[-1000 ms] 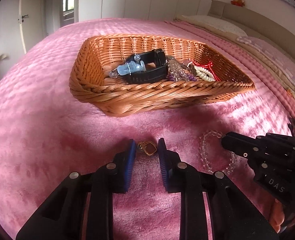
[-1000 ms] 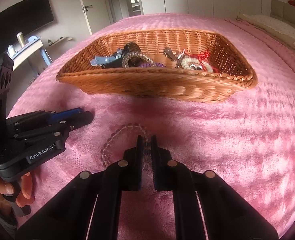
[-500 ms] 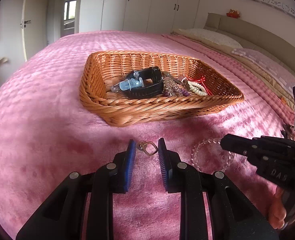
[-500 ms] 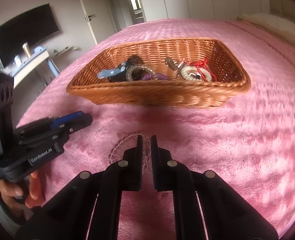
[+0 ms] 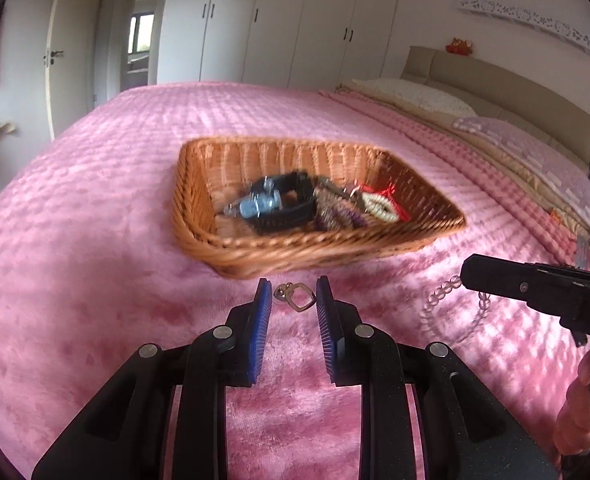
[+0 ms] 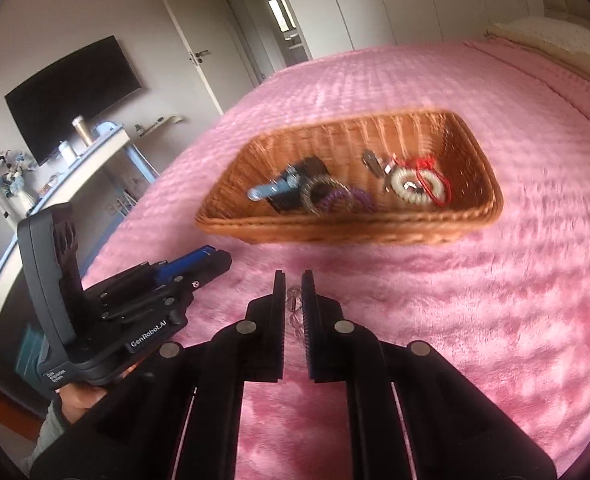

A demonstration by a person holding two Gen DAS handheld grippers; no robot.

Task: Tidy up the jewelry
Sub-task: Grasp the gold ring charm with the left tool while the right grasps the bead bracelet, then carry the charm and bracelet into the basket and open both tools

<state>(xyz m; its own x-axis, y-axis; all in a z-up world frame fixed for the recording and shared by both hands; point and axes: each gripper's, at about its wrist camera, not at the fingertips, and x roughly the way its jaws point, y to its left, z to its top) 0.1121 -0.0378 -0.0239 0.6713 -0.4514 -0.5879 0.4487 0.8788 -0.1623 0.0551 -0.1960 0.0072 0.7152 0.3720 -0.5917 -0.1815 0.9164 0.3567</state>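
Both tongs raised off the bed (image 5: 95, 280): left tongs (image 5: 294, 295) pinching gold earring (image 5: 295, 296), right tongs (image 6: 293, 298) pinching clear bead bracelet (image 5: 447, 304). Next, presumably, into basket (image 5: 223, 248).

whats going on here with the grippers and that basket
A person is tidying jewelry on a pink bed with two handheld grippers. The left gripper holds a small gold earring between its pads. The right gripper is shut on a clear bead bracelet, which dangles from it. Both are short of the wicker basket, which already holds other pieces.
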